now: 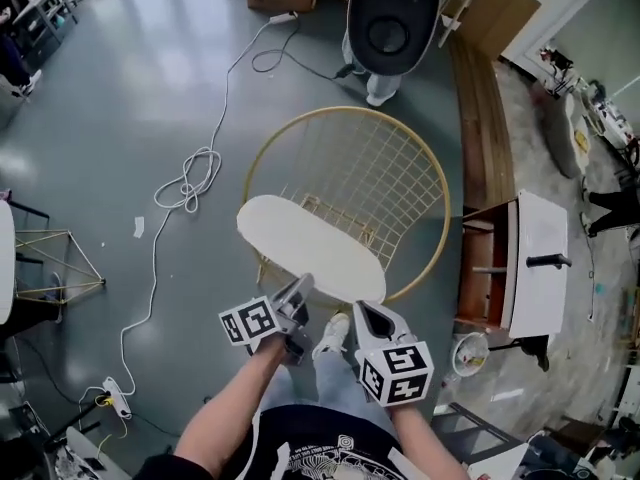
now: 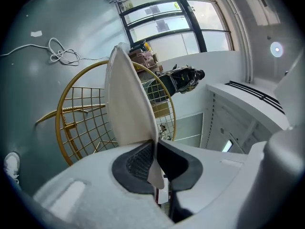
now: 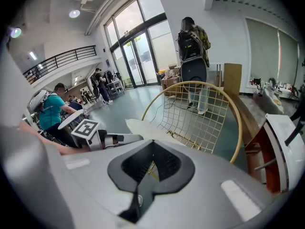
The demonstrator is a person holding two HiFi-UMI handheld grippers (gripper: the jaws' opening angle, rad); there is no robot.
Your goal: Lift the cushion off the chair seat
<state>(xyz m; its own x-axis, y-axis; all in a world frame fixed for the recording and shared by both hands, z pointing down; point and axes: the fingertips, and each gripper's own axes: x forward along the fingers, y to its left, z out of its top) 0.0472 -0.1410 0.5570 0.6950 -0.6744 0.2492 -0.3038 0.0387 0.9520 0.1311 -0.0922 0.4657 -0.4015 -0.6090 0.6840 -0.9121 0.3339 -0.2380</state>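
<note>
A cream oval cushion (image 1: 310,243) hangs tilted above the round gold wire chair (image 1: 440,198), clear of its seat. My left gripper (image 1: 303,286) is shut on the cushion's near edge. In the left gripper view the cushion (image 2: 128,99) stands on edge out of the closed pads (image 2: 138,163), with the chair (image 2: 86,118) behind it. My right gripper (image 1: 360,310) sits just right of the left one, below the cushion's near rim. Its jaws look shut, and nothing shows between them (image 3: 152,144). The cushion (image 3: 143,128) lies to their left, the chair (image 3: 205,109) beyond.
A person with a black backpack (image 1: 390,23) stands just behind the chair. A white cable (image 1: 190,183) loops over the grey floor at left, ending at a power strip (image 1: 115,398). A white and wood cabinet (image 1: 535,258) stands close on the right. A gold wire frame (image 1: 50,258) is far left.
</note>
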